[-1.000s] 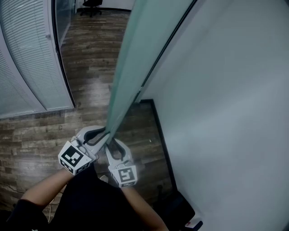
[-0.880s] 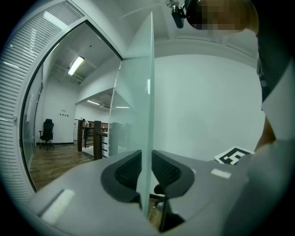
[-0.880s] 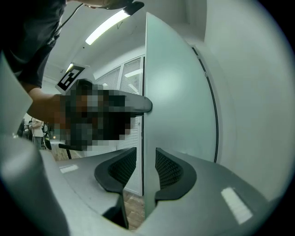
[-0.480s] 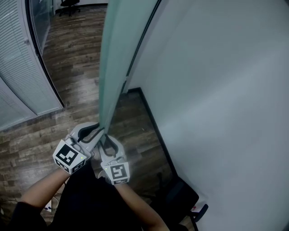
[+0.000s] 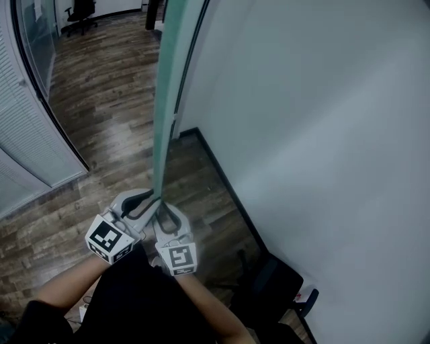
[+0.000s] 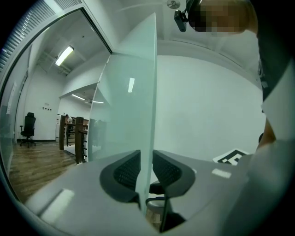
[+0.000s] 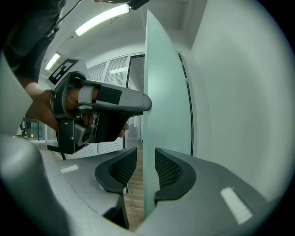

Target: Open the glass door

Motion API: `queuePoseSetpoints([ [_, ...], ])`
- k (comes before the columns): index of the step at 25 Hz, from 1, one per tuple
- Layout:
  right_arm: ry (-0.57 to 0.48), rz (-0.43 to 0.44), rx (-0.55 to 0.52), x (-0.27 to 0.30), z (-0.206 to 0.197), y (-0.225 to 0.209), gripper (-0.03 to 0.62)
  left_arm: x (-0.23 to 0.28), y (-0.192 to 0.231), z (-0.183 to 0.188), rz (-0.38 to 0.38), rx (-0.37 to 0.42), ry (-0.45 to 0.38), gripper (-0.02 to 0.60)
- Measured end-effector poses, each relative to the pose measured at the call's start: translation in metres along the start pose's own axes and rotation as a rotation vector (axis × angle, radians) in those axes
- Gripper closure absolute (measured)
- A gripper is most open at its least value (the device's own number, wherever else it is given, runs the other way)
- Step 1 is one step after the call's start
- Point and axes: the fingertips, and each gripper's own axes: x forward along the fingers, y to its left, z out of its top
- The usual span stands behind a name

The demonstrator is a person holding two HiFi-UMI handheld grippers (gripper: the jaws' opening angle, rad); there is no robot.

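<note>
The frosted glass door [image 5: 169,94] stands edge-on in the head view, running from the top down to my hands. My left gripper [image 5: 154,197] grips the door's free edge from the left, and my right gripper [image 5: 162,207] grips it just below, from the right. In the left gripper view the pane [image 6: 131,115] passes between the ribbed pads [image 6: 126,173] of the left gripper [image 6: 146,174], which are closed against it. The right gripper view shows the pane [image 7: 163,115] held the same way in the right gripper [image 7: 145,168].
A white wall [image 5: 322,134] with a black baseboard [image 5: 222,181] runs close on the right. Dark wood floor [image 5: 107,114] stretches left to a partition with blinds [image 5: 33,148]. An office chair [image 5: 80,12] stands far back. A black chair base [image 5: 282,285] sits low right.
The door's edge has swung from leaning right to nearly upright in the head view, and more of the wall and far floor shows. Both grippers stay clamped on the edge.
</note>
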Motion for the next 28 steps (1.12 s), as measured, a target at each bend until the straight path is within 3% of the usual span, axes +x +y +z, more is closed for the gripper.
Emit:
queuePoseSetpoints([
  [6,0.029,-0.052,-0.02,-0.003,-0.002,-0.015,0.478,0.015,-0.011,0.001,-0.107,0.016,0.032,0.497],
  [11,0.021,-0.123,0.014,-0.012,-0.005,-0.028,0.488,0.023,-0.025,0.0,-0.158,0.007,0.026,0.497],
  [15,0.018,-0.183,0.05,-0.024,-0.009,-0.041,0.534,0.033,-0.036,0.002,-0.207,0.005,0.022,0.499],
  [20,0.036,-0.254,0.089,-0.038,-0.02,-0.049,0.534,0.042,-0.049,0.002,-0.273,0.006,0.022,0.499],
  [28,0.016,-0.371,0.103,-0.053,-0.023,-0.068,0.545,0.036,-0.058,0.006,-0.381,-0.075,-0.032,0.529],
])
